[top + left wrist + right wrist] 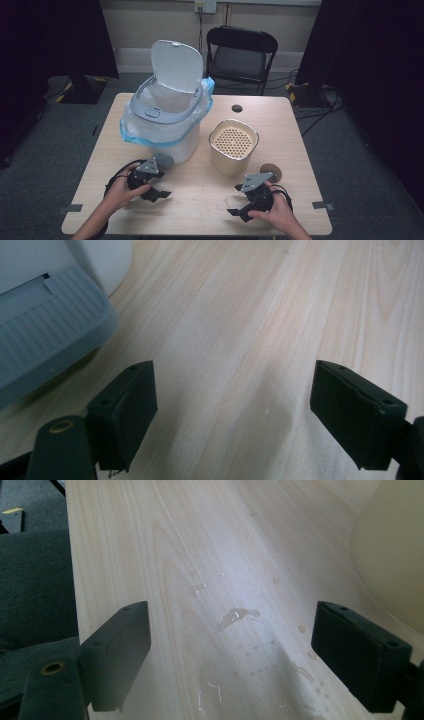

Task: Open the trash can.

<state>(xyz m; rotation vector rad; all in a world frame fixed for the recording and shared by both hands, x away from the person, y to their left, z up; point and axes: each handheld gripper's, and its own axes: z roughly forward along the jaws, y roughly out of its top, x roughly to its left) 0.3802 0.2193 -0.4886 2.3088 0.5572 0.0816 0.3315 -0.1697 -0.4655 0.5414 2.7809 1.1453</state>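
Both grippers rest low over the wooden bench (200,200) with jaws spread wide and nothing between them. The left gripper (159,194) sits at 7 o'clock of the white lidded waste bin (167,112), whose grey foot pedal (45,325) lies just beside it. The right gripper (239,209) hovers at 6 o'clock of the cream perforated canister (233,146), above a clear plastic scrap (235,616).

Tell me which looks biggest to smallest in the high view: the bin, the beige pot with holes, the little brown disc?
1. White bin with open lid: largest by far.
2. Beige perforated container: middle.
3. Brown disc: smallest.
All three sit at a similar distance on the table, so the order looks safe.
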